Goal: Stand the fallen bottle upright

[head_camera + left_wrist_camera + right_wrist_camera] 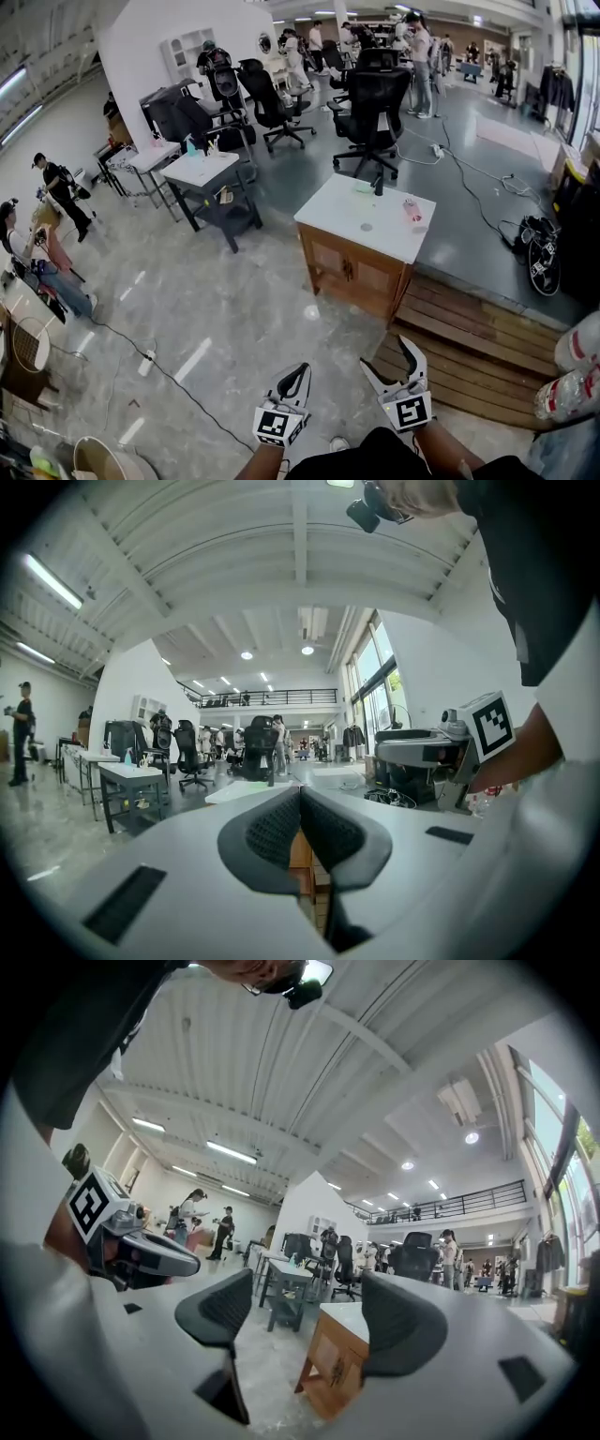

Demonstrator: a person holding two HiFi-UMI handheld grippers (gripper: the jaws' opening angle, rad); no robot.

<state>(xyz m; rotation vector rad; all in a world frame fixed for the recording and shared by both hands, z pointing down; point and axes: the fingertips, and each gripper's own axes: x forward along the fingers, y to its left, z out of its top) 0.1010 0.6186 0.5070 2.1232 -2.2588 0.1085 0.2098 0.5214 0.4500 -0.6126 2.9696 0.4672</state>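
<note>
Down at the bottom of the head view, two grippers are held out side by side above the pale floor (216,309). The left gripper (300,371) has its jaws clenched: in the left gripper view the two black pads meet flat, with nothing between them. The right gripper (386,354) is released, its jaws standing well apart. The right gripper view shows only empty air and the scene beyond in the gap. Neither one is holding anything.

Straight ahead stands one wooden cabinet (349,272) with a white top, well apart from both grippers. The bottle (412,211), a small one with pink on it, sits on that top near the cabinet's right edge. It is too small from here to tell whether it lies flat or stands. One dark upright thing (378,185) rises near the cabinet's far edge.

A wooden platform (469,347) of planks runs beside the cabinet on the right. Two small tables (202,173) stand to the cabinet's left. Past the cabinet I count at least two black office chairs (375,112). Two people (58,187) are at the left edge, and more are gathered at the far end of the hall.
</note>
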